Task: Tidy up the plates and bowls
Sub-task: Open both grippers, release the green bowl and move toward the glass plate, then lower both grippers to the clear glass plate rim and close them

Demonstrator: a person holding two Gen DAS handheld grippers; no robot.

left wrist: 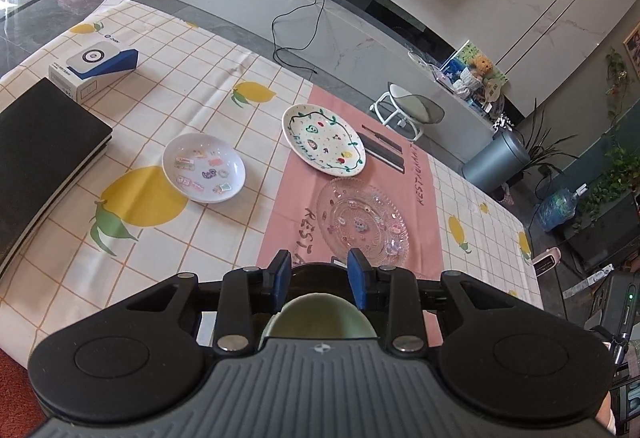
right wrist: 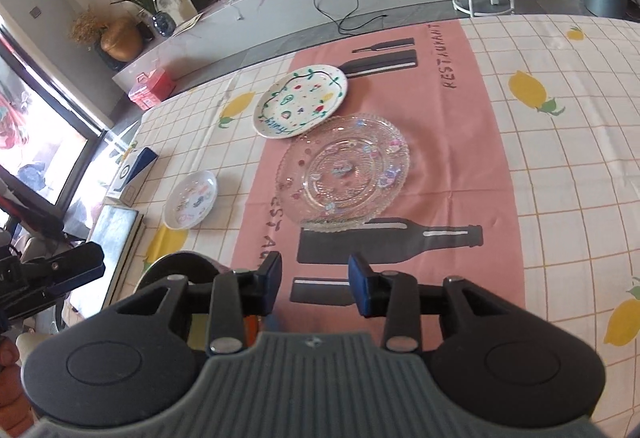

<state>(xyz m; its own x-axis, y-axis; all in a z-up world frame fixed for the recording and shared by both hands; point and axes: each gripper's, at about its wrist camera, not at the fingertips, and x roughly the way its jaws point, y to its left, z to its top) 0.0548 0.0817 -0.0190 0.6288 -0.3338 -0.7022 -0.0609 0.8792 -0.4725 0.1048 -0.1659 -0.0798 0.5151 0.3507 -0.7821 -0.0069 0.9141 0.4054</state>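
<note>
A green bowl [left wrist: 320,318] sits between the left gripper's [left wrist: 320,284] part-open jaws; whether they grip it I cannot tell. The right gripper [right wrist: 316,286] hangs part-open and empty, near the glass plate [right wrist: 344,173].

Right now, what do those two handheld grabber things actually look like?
Both match: the left gripper and right gripper have black linkage arms with silver rivets, blue fingertip pads, round black side discs and a ribbed grey body bearing a small emblem.
</note>
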